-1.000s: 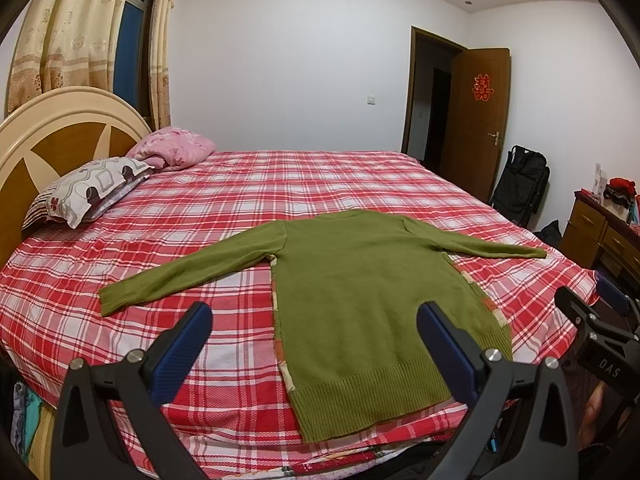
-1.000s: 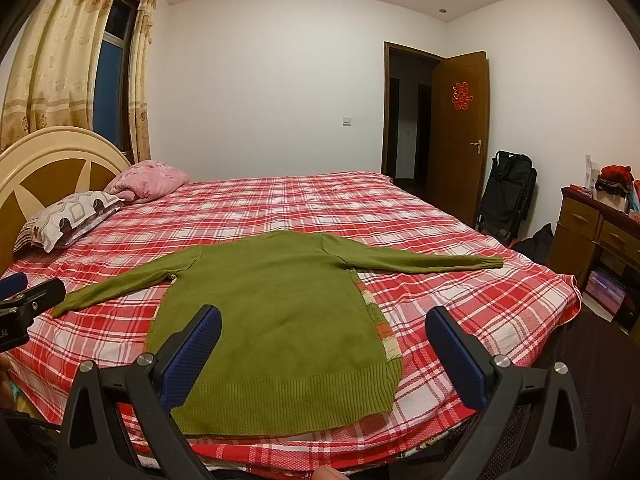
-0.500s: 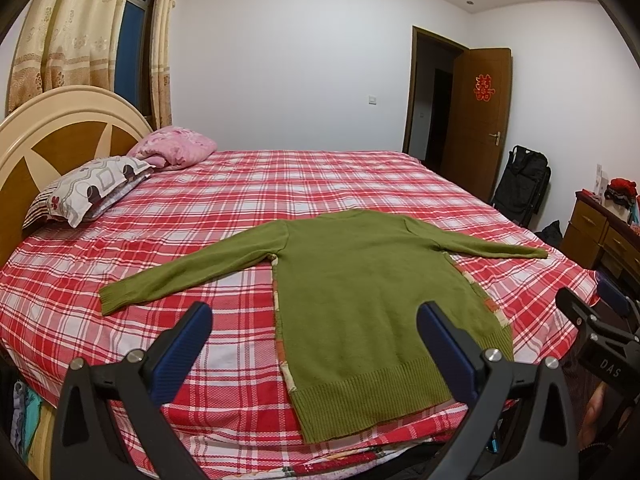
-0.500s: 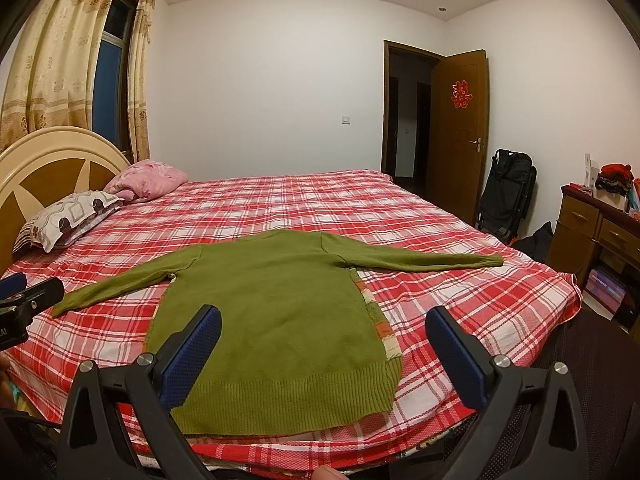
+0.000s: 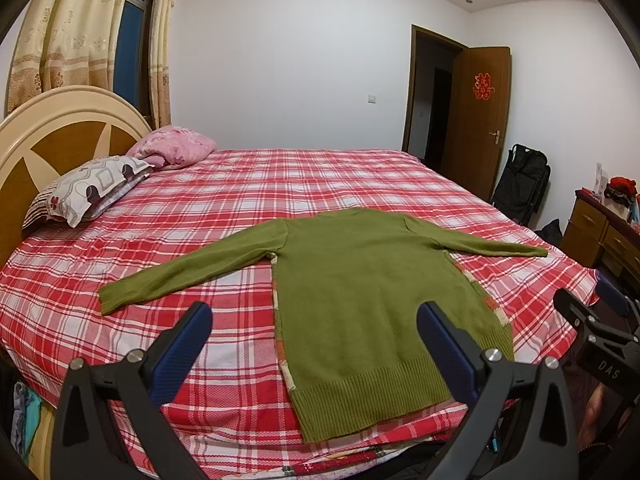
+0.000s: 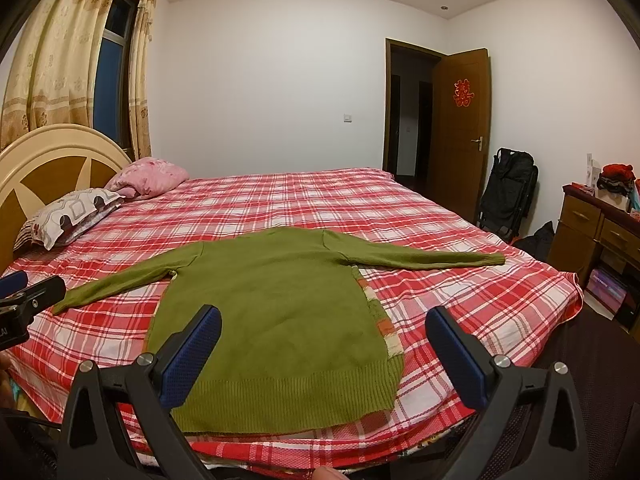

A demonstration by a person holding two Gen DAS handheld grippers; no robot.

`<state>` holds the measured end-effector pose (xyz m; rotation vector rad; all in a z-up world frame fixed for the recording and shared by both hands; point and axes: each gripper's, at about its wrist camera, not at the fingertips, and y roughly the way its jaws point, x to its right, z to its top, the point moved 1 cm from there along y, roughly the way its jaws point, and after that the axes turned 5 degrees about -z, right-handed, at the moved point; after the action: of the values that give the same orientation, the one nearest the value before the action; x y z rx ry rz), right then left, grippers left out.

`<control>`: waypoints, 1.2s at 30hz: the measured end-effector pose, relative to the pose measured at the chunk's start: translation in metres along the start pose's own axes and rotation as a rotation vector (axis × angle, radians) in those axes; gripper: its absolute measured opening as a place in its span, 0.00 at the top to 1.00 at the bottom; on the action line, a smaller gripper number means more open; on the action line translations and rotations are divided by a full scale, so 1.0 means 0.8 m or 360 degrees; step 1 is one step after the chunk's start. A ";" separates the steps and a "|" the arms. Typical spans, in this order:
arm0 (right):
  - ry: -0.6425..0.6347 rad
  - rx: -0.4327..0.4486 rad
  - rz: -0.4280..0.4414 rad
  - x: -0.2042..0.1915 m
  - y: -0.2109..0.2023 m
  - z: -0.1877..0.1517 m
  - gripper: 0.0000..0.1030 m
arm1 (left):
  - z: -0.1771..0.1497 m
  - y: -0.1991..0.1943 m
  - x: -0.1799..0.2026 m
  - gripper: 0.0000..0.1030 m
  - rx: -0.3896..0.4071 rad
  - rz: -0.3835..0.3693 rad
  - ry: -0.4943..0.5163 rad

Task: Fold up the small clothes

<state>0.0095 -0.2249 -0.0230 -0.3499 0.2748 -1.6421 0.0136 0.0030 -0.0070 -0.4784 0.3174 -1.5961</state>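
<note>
A green knit sweater (image 5: 372, 292) lies flat on the red plaid bed (image 5: 280, 184), both sleeves spread out sideways, hem toward me. It also shows in the right wrist view (image 6: 276, 312). A patterned inner layer peeks out along its side seams. My left gripper (image 5: 314, 320) is open and empty, held above the bed's near edge over the sweater's lower left part. My right gripper (image 6: 324, 324) is open and empty, over the sweater's hem and right side. Neither touches the cloth.
Two pillows (image 5: 92, 188) lie by the wooden headboard (image 5: 44, 128) at the left. A wooden dresser (image 6: 600, 224) and a black bag (image 6: 508, 192) stand at the right, near an open door (image 6: 460, 128). The other gripper shows at each view's edge.
</note>
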 end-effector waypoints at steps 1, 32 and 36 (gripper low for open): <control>0.0000 -0.0003 0.0000 -0.001 0.001 0.001 0.01 | 0.000 0.001 0.000 0.00 0.0000 0.0000 0.0000; 0.0342 -0.0450 -0.0121 0.153 0.275 0.027 0.02 | 0.033 0.193 -0.152 0.00 -0.0275 0.0335 0.0147; 0.0634 -0.0543 -0.0273 0.247 0.349 0.044 0.23 | 0.039 0.241 -0.173 0.00 -0.0238 0.0398 0.0102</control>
<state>0.2630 -0.4489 -0.0841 -0.3052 0.8513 -1.8288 0.2020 0.1261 -0.0875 -0.4822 0.5278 -1.3514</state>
